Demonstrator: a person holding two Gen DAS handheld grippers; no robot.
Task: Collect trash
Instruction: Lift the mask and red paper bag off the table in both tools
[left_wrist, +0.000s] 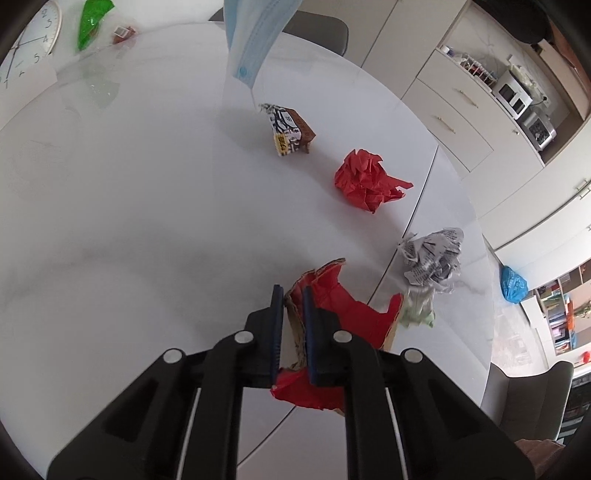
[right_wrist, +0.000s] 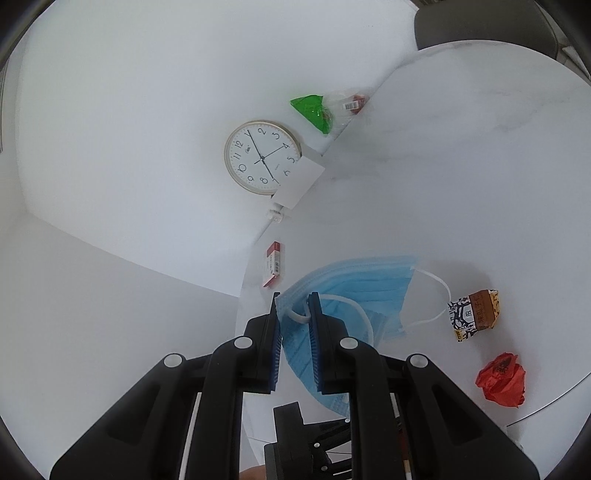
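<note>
Left gripper (left_wrist: 293, 291) pinches torn red cardboard (left_wrist: 347, 314) just beside the crumpled newspaper (left_wrist: 432, 258); right gripper (right_wrist: 294, 295) clamps the blue face mask (right_wrist: 354, 284), hanging well above that newspaper.

Clock (right_wrist: 262, 157) on the wall shows numerals one to twelve around its white face, clear in the right wrist view. The small carton (right_wrist: 474, 314) on the worktop (right_wrist: 461, 166) carries printed characters, too small to read.
</note>
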